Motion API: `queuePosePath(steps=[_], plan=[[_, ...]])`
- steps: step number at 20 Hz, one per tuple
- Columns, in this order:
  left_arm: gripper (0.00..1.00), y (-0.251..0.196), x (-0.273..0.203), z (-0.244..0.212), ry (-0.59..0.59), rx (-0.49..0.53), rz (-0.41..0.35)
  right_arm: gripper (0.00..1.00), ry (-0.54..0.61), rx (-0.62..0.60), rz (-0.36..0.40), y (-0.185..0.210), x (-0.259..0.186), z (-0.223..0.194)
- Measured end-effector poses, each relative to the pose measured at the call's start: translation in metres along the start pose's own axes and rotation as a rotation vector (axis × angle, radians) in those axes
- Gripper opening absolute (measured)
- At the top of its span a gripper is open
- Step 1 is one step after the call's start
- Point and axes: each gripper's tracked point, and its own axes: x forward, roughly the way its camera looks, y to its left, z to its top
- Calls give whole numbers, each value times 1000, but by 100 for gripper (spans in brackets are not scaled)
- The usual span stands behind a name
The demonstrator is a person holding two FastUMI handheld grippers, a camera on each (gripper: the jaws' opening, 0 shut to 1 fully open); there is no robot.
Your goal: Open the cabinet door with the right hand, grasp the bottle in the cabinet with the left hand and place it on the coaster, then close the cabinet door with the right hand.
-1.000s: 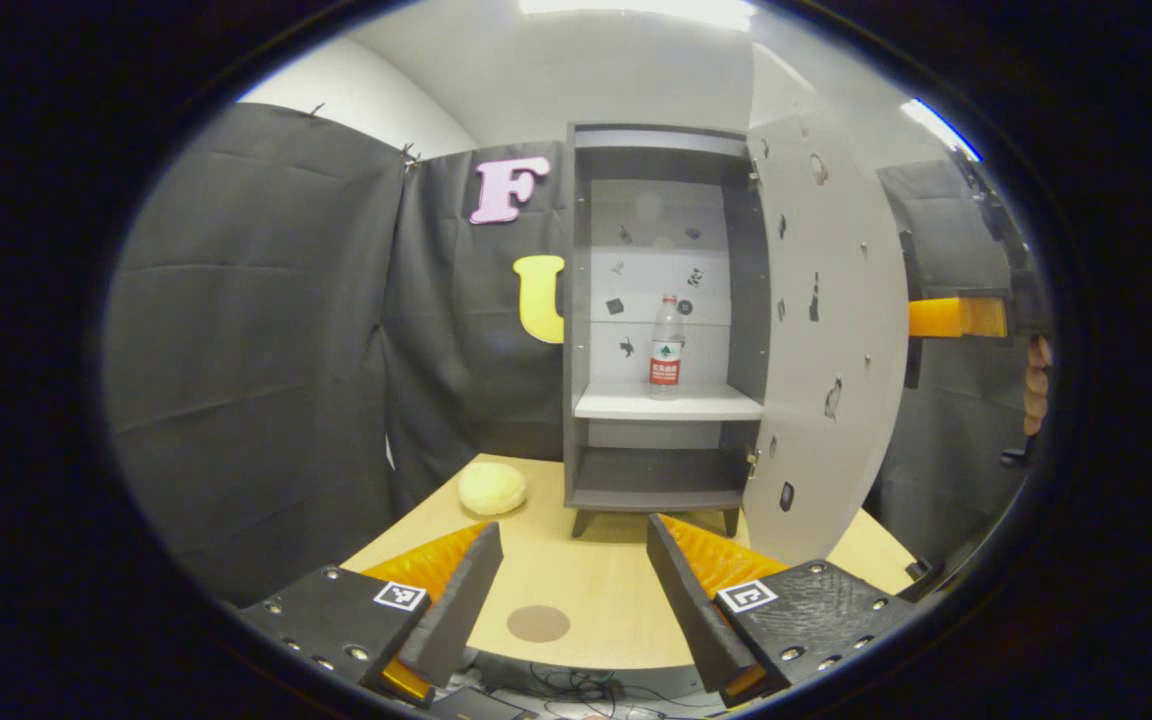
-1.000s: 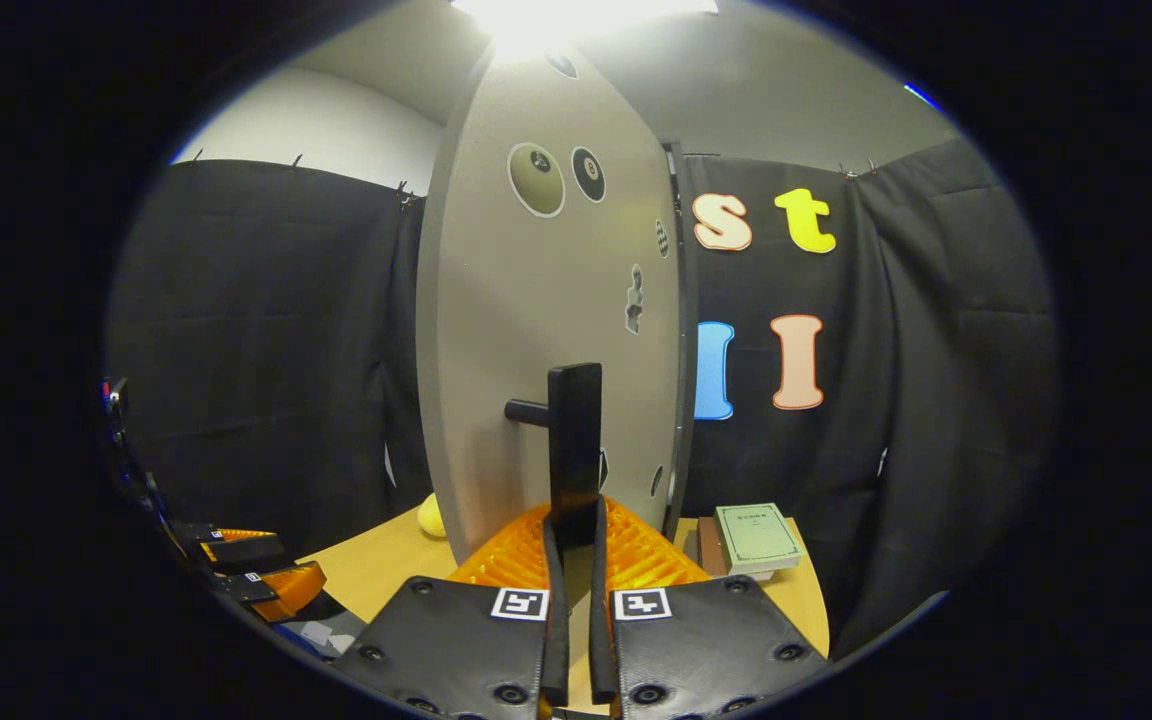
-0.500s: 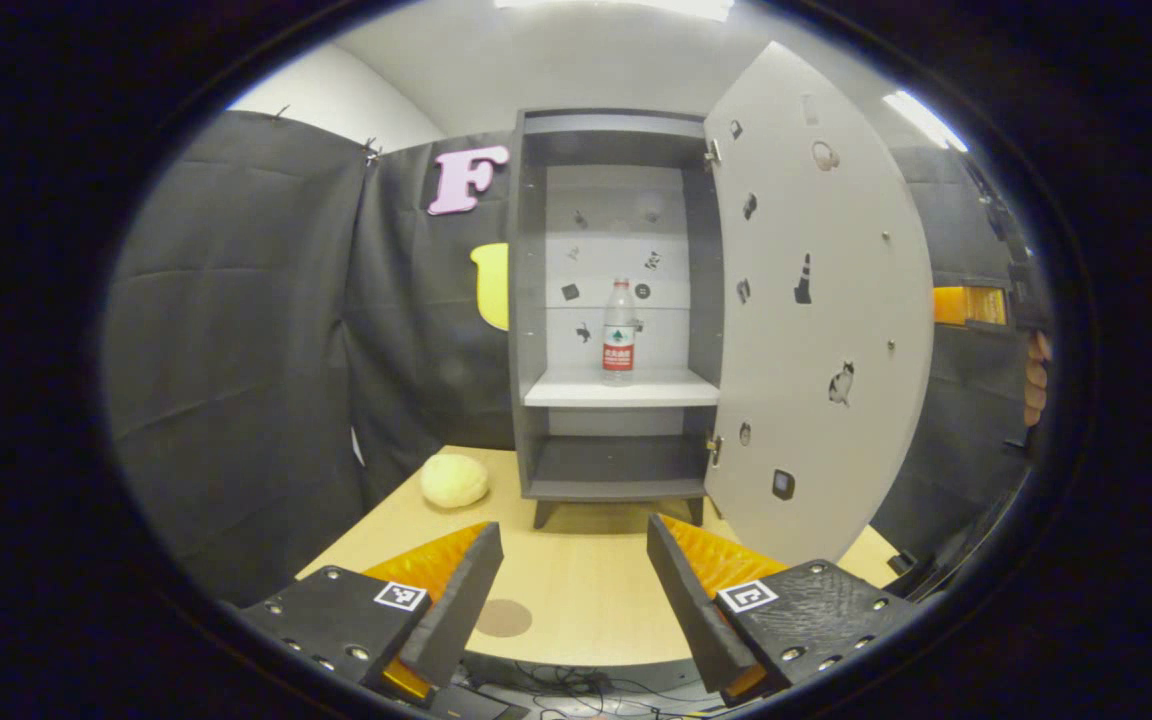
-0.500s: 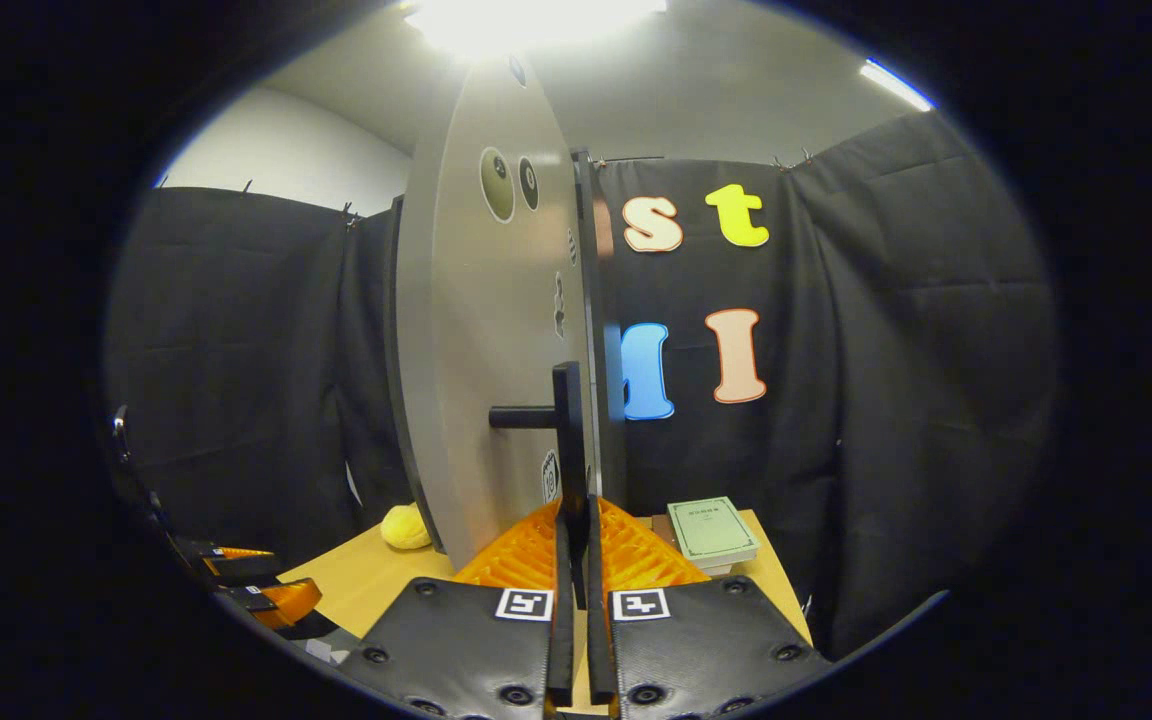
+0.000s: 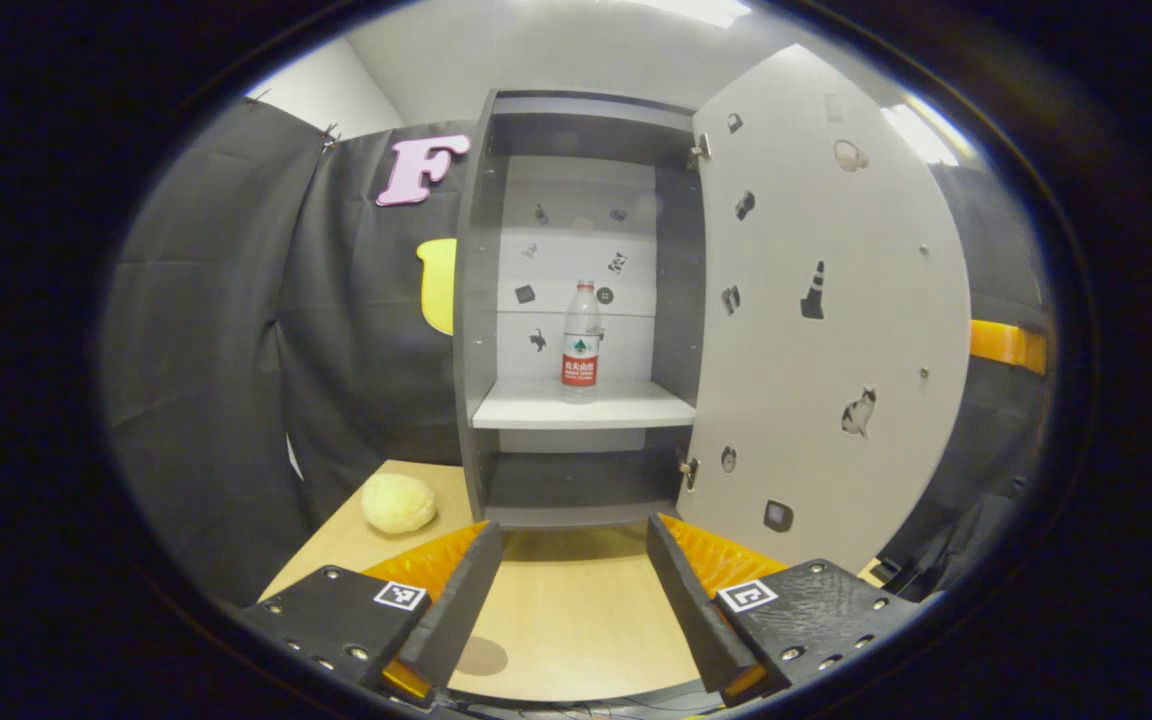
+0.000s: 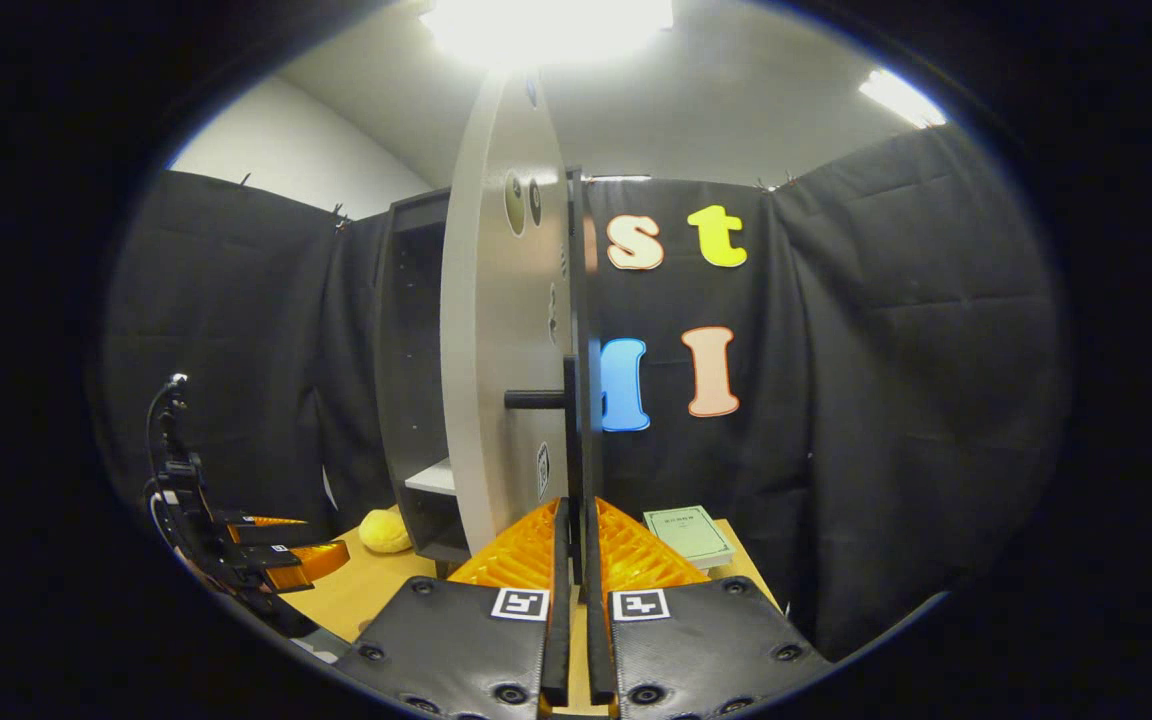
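The grey cabinet (image 5: 481,300) stands open on the wooden table. A clear bottle (image 5: 581,340) with a red label stands upright on its white middle shelf (image 5: 586,408). My left gripper (image 5: 573,560) hangs open over the table in front of the cabinet, well short of the bottle. A brown round coaster (image 5: 481,655) lies on the table, partly behind one left finger. The door (image 5: 826,320) is swung far out to the right. In the right gripper view, my right gripper (image 6: 573,510) is shut on the door's black handle (image 6: 572,430), seen edge-on.
A yellow soft lump (image 5: 398,502) lies on the table left of the cabinet. A green book (image 6: 688,532) rests on a stack at the table's right end. The left gripper (image 6: 266,555) shows low at the left of the right gripper view.
The door has swung further open, drawn by my right gripper on its handle. My left gripper has moved closer to the cabinet, so the bottle and shelf look larger.
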Motion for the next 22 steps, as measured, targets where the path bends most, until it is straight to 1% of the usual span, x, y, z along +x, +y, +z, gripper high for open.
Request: queuePosePath(steps=[1, 2, 4, 5, 7, 8, 9, 10, 11, 12, 13, 14, 15, 17, 18, 22], plan=[[88, 8, 10, 3, -2, 3, -17, 7, -2, 10, -26, 0, -2, -1], [90, 15, 19, 8, -5, 5, -37, 10, -1, 9, -53, 1, -7, -1], [90, 25, 39, 16, -14, 15, -78, 30, 12, 1, -103, 4, -18, -6], [90, 31, 50, 22, -24, 23, -95, 34, 20, 2, -139, 6, -23, -8], [90, 38, 73, 35, -44, 41, -129, 64, 25, 14, -190, 10, -40, -9], [87, 42, 86, 44, -56, 54, -146, 82, 13, 35, -217, 14, -50, -7], [92, 44, 99, 52, -67, 68, -164, 100, 6, 55, -243, 18, -55, -9], [90, 46, 112, 59, -79, 83, -179, 98, 12, 69, -254, 26, -60, -13], [90, 48, 126, 67, -87, 99, -192, 98, 28, 69, -266, 33, -67, -18], [87, 49, 140, 72, -98, 112, -203, 98, 42, 65, -289, 39, -74, -22], [92, 49, 155, 79, -105, 122, -213, 98, 44, 63, -300, 48, -76, -25], [89, 48, 169, 84, -112, 129, -225, 98, 40, 74, -302, 59, -78, -28], [87, 49, 183, 91, -117, 131, -233, 98, 39, 95, -296, 74, -74, -33], [87, 47, 206, 103, -124, 124, -252, 98, 36, 124, -270, 100, -62, -39], [90, 46, 215, 110, -136, 124, -260, 98, 37, 131, -255, 110, -53, -41], [89, 40, 250, 129, -160, 138, -284, 98, 42, 101, -184, 141, -17, -51]])
